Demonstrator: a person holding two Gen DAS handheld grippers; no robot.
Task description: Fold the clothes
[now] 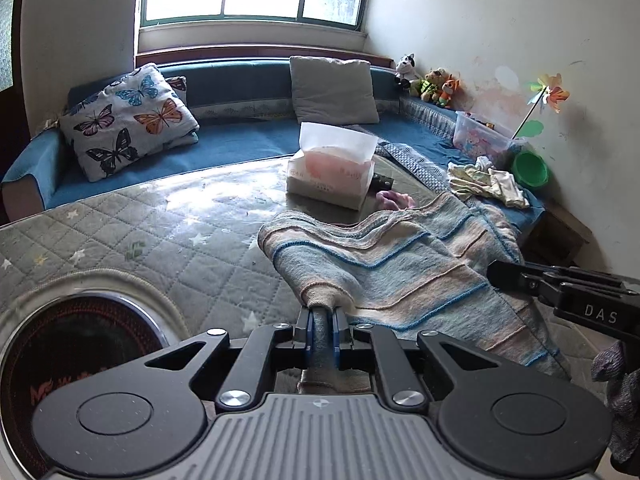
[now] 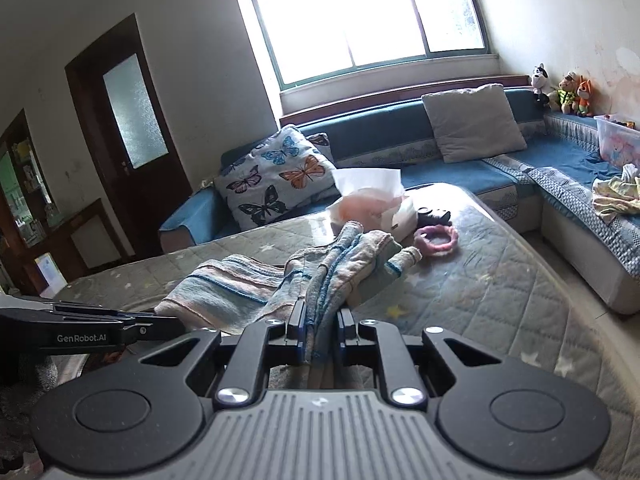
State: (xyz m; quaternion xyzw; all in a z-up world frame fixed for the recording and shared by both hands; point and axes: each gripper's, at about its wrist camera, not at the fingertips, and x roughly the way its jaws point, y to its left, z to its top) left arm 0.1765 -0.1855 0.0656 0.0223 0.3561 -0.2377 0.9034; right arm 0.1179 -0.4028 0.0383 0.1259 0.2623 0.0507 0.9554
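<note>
A striped knit sweater in pale blue and beige lies bunched on the quilted table. My left gripper is shut on one edge of it, fabric pinched between the blue pads and lifted off the table. In the right wrist view the same sweater drapes from my right gripper, which is shut on another gathered edge. The right gripper reaches in from the right of the left wrist view; the left gripper shows at the left of the right wrist view.
A tissue pack and a pink ring sit on the table beyond the sweater. A blue sofa with a butterfly pillow, grey cushion, toys and more clothes runs behind. A round stove plate is set in the table.
</note>
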